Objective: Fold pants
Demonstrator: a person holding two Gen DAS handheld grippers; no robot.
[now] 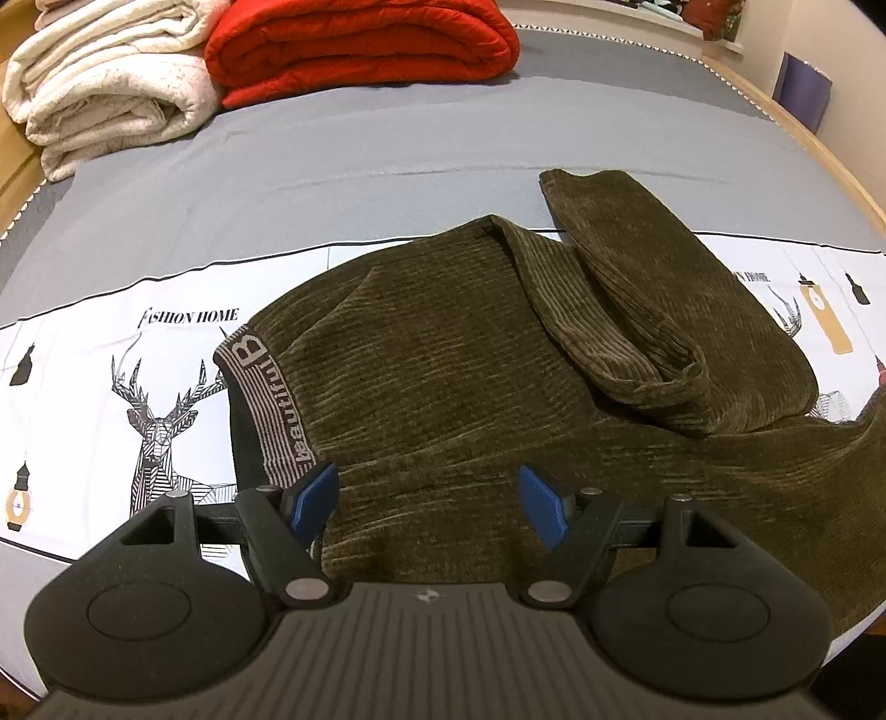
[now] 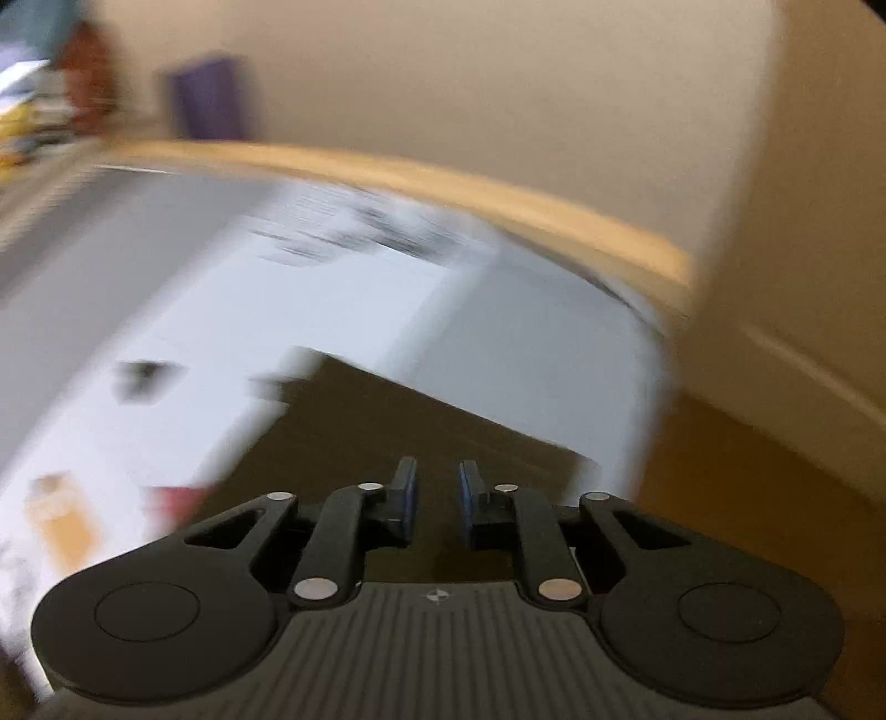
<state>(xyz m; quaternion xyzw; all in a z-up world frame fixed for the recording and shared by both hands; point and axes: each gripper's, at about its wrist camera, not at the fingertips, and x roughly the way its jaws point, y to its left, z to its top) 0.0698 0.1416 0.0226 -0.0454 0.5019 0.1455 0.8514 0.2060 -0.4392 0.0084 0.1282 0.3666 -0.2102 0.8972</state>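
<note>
A bed (image 1: 387, 166) with a wooden frame is carrying a grey sheet, with a white printed cloth (image 1: 111, 387) showing deer and lanterns lying across its near part. At the far end, a folded cream blanket (image 1: 105, 83) is sitting just beside a folded red blanket (image 1: 360, 44). The pants (image 1: 498, 376), dark olive corduroy, are lying on the printed cloth, the striped waistband (image 1: 271, 399) facing left and one leg folded back over the body, its cuff pointing toward the far side. The left hand-held gripper (image 1: 429, 509) is hovering over the near edge of the pants beside the waistband, its blue pads standing wide apart and holding nothing. In the blurred right wrist view, the right hand-held gripper (image 2: 437, 498) is showing a narrow gap between its pads, empty, above a stretch of the pants (image 2: 415, 421) near the corner of the bed.
</note>
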